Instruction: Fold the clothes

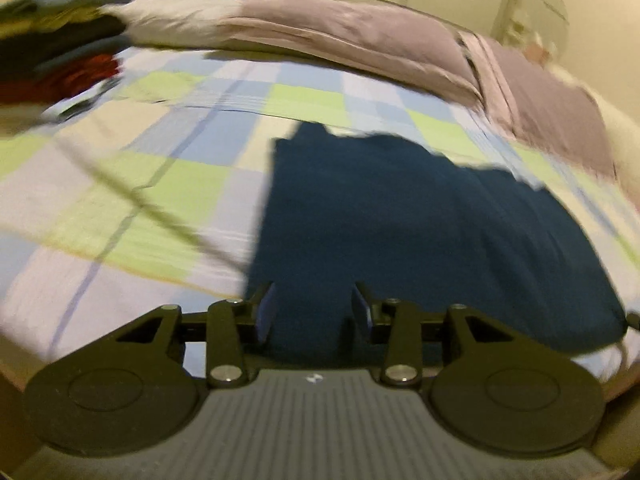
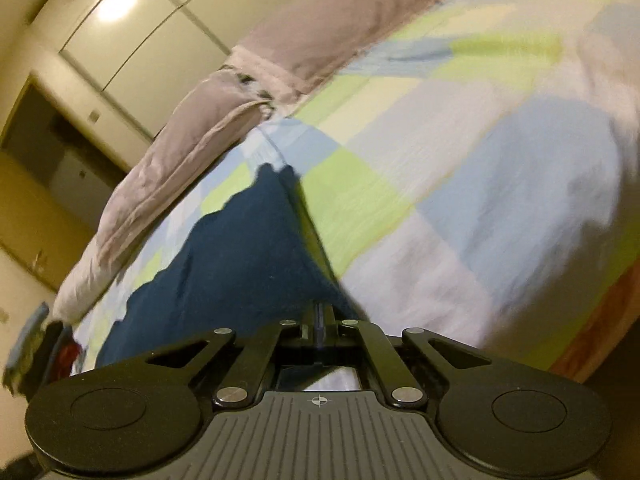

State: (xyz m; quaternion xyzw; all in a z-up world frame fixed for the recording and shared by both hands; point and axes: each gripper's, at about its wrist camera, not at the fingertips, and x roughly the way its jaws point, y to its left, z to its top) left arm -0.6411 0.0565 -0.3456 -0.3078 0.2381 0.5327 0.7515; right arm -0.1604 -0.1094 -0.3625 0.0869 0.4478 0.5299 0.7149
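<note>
A dark blue garment [image 1: 400,220] lies spread on a checked bed sheet [image 1: 120,184]. My left gripper [image 1: 314,312] hovers over the garment's near edge with its jaws apart and nothing between them. In the right wrist view the same garment [image 2: 232,256] runs from the fingers up the bed. My right gripper [image 2: 319,320] has its jaws pressed together at the garment's near corner; whether cloth is pinched between them I cannot tell. Both views are blurred.
Mauve pillows [image 1: 360,32] line the head of the bed, also in the right wrist view [image 2: 328,24]. A pile of clothes [image 1: 60,40] sits at the far left. Wardrobe doors [image 2: 160,28] stand behind the bed. The bed's orange edge [image 2: 592,320] is at right.
</note>
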